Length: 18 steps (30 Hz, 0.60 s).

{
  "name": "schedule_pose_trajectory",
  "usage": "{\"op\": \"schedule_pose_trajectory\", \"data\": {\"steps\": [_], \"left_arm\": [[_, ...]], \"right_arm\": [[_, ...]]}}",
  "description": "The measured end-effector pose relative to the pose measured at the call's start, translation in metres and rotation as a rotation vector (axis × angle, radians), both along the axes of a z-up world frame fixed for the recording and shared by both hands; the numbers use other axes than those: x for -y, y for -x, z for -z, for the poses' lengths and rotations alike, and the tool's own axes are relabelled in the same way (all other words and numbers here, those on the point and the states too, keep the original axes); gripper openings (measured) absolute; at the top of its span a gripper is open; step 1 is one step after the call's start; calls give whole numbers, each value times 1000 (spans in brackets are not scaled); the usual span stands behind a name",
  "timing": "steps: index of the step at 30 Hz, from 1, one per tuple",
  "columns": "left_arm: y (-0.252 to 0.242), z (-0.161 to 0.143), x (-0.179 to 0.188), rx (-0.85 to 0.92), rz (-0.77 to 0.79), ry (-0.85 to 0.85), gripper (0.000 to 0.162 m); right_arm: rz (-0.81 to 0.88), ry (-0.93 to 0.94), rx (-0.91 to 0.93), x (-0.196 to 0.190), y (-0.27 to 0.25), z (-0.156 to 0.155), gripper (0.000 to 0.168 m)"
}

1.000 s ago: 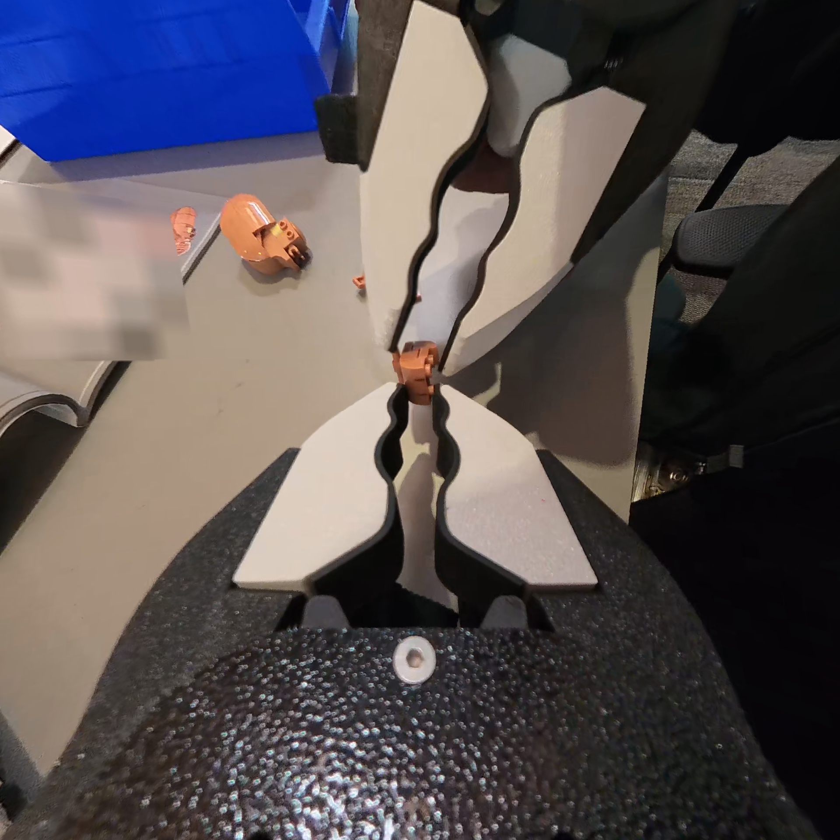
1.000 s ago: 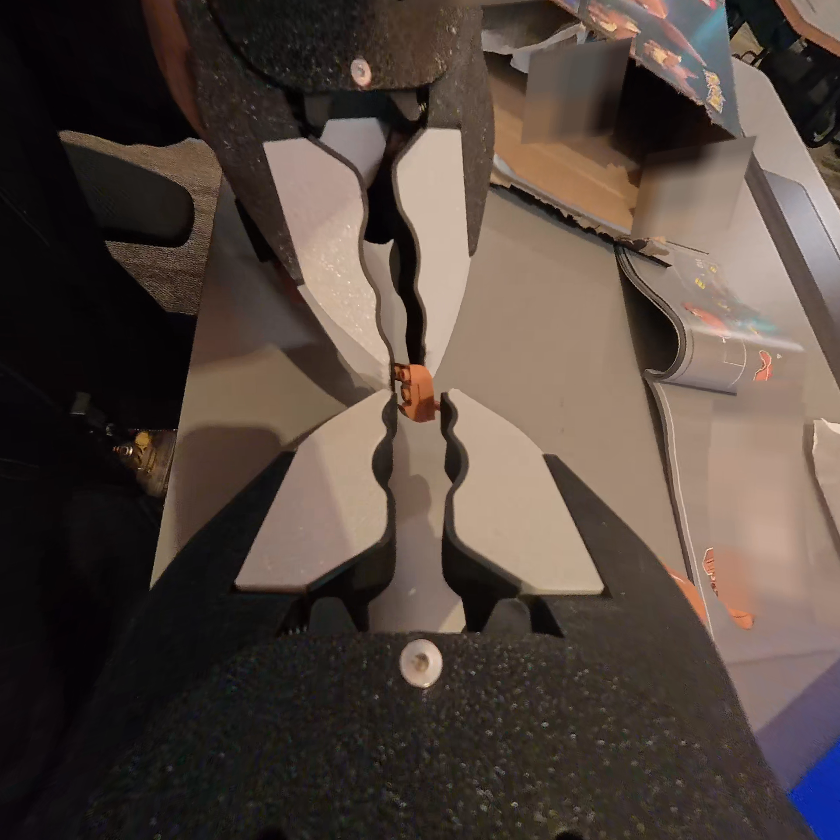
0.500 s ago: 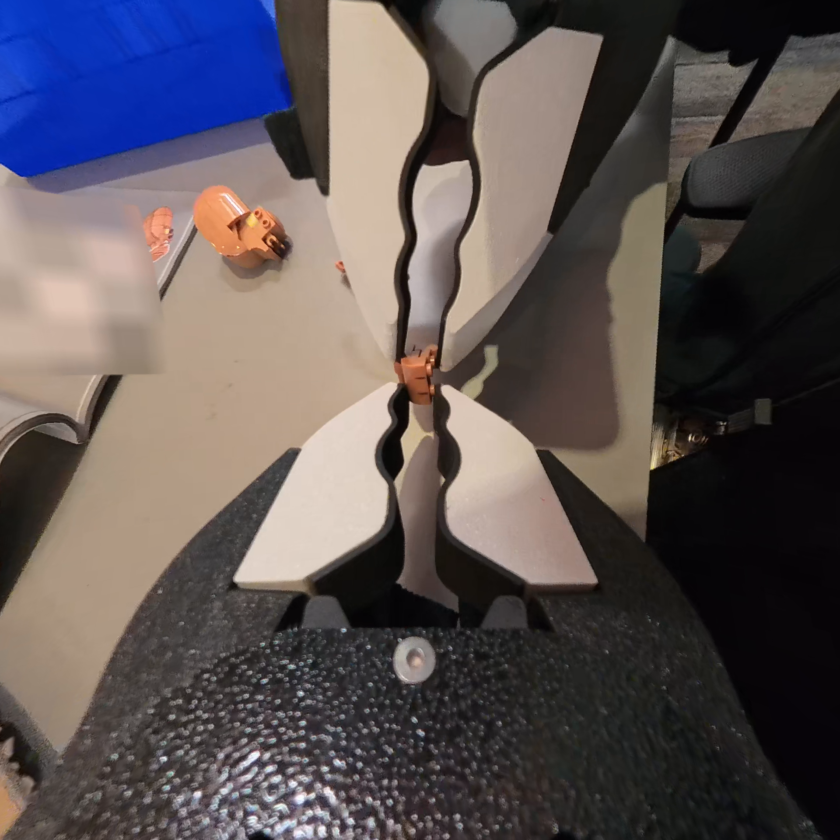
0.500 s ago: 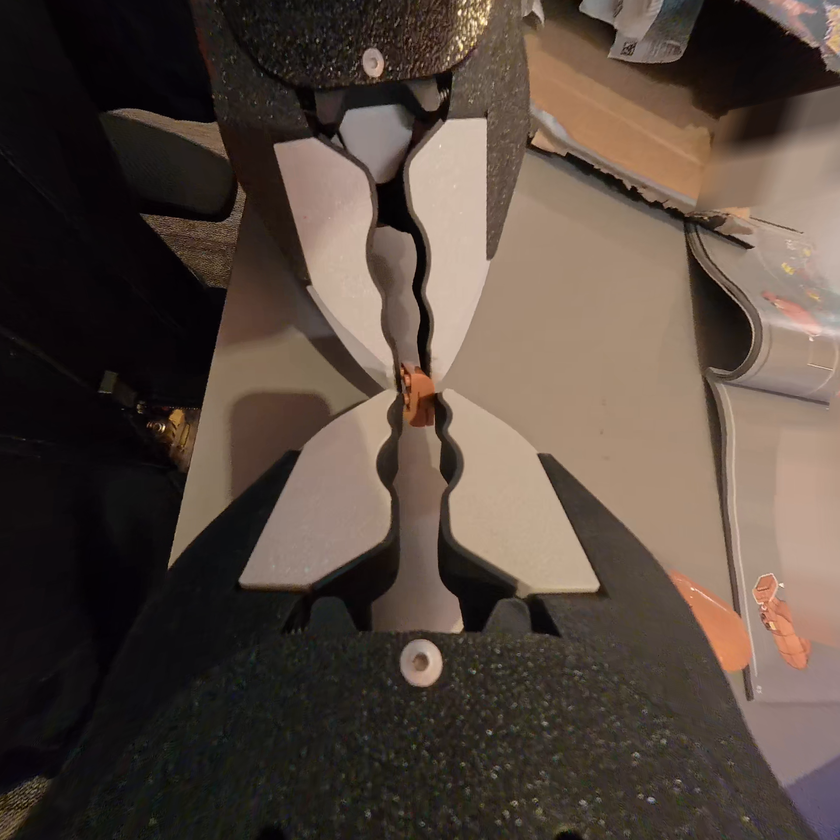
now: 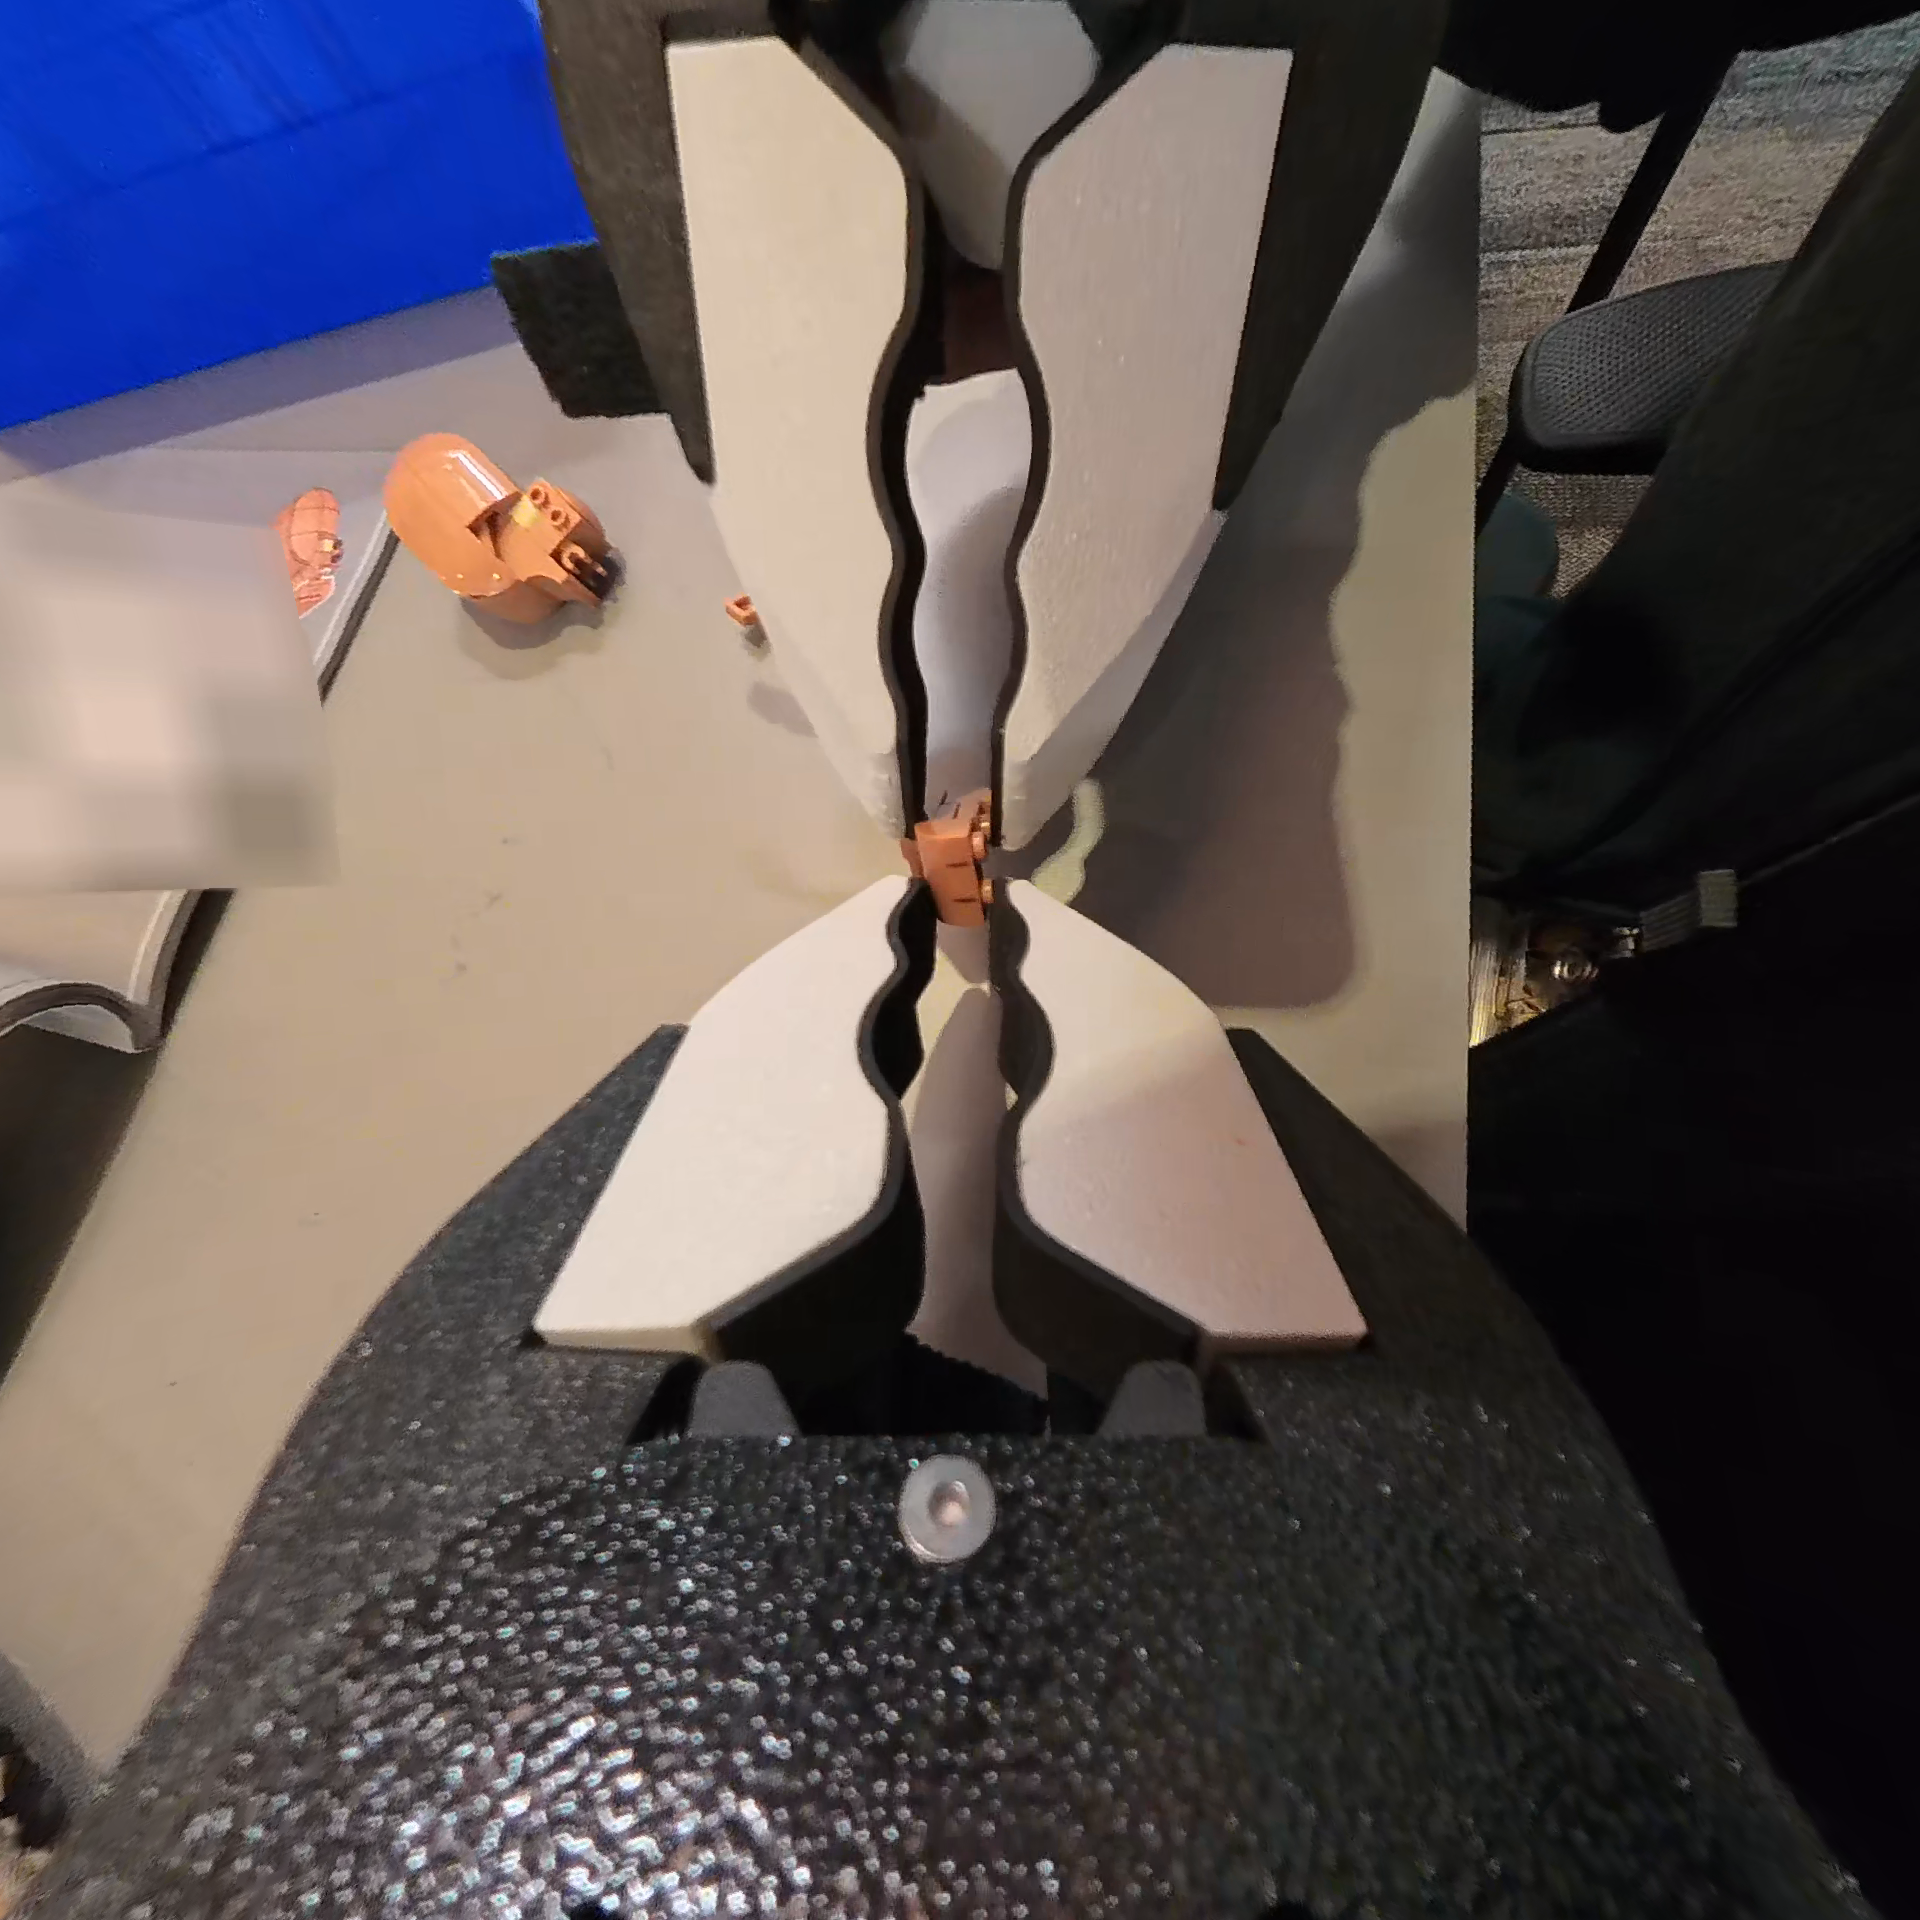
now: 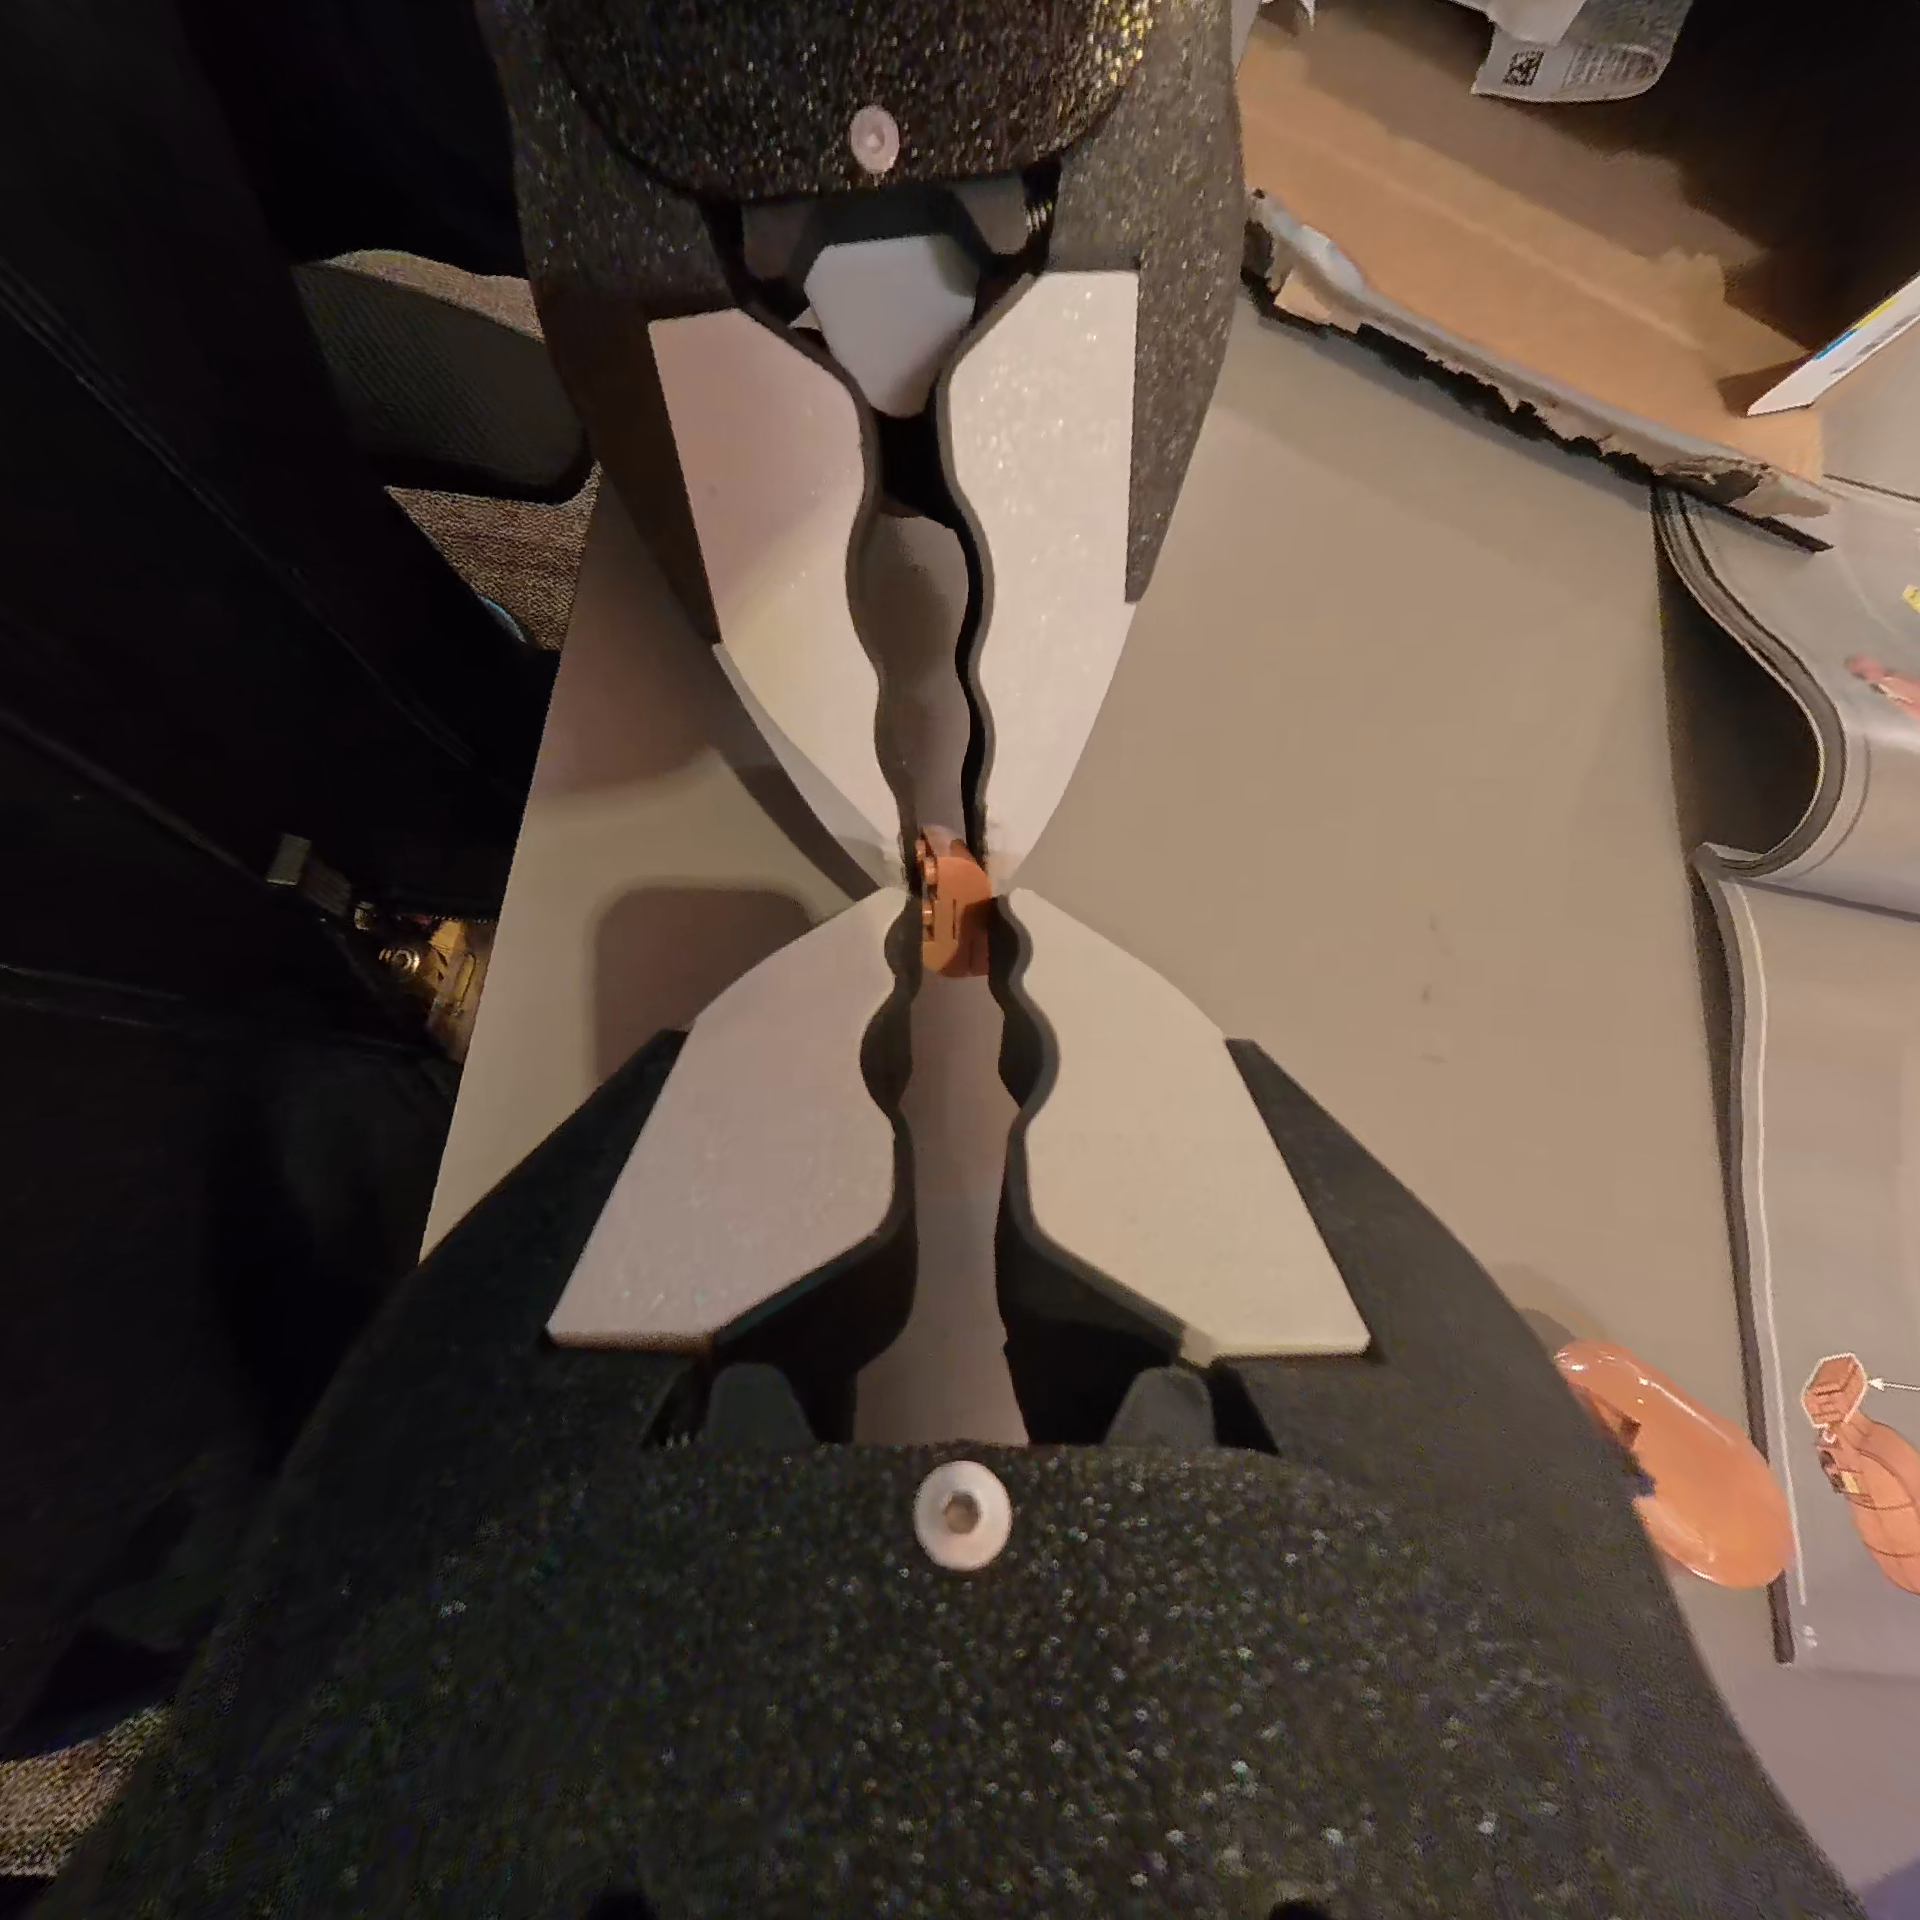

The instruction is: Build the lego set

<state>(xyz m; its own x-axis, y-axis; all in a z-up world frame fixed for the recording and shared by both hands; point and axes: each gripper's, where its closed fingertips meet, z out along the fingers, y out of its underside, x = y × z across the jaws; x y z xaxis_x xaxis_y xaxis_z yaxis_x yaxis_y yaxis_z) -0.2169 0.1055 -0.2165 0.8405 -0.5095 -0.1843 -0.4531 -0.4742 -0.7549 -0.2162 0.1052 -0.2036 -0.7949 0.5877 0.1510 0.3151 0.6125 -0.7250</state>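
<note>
My two grippers meet tip to tip above the grey table (image 5: 499, 935). My left gripper (image 5: 951, 909) is shut on a small brown lego piece (image 5: 951, 868). In the left wrist view my right gripper (image 5: 951, 821) comes down from the top, shut on the far end of the same small brown cluster. In the right wrist view my right gripper (image 6: 951, 940) holds the brown piece (image 6: 951, 909) and the left gripper (image 6: 940, 842) pinches it from above. I cannot tell whether it is one piece or two pressed together.
A rounded brown lego assembly (image 5: 488, 545) and a tiny brown piece (image 5: 743, 613) lie on the table to the left. A blue bin (image 5: 260, 187) stands behind them. An open instruction booklet (image 6: 1766, 1091), a torn cardboard box (image 6: 1507, 260) and a dark chair (image 5: 1662, 353) surround the table. The grippers are tip to tip, or close to it.
The right gripper has swung from a tilt to straight opposite the left one. Both stay shut on the brown piece. The pair has shifted so the brown assembly sits lower in view.
</note>
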Motion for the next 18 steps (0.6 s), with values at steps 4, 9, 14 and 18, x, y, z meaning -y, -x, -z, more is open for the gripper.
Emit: {"op": "schedule_pose_trajectory", "data": {"steps": [4, 9, 14, 18], "left_arm": [[0, -1, 1, 14, 1, -4, 11], [-3, 0, 2, 42, 5, 6, 11], [-3, -3, 2, 65, 5, -7, 11], [-7, -3, 3, 86, 25, -2, 11]], "right_arm": [[-8, -1, -10, 1, 0, -1, 12], [-18, -3, 1, 2, -2, 0, 12], [-18, 5, -23, 2, -2, -4, 11], [-49, -2, -35, 3, -5, -4, 11]]}}
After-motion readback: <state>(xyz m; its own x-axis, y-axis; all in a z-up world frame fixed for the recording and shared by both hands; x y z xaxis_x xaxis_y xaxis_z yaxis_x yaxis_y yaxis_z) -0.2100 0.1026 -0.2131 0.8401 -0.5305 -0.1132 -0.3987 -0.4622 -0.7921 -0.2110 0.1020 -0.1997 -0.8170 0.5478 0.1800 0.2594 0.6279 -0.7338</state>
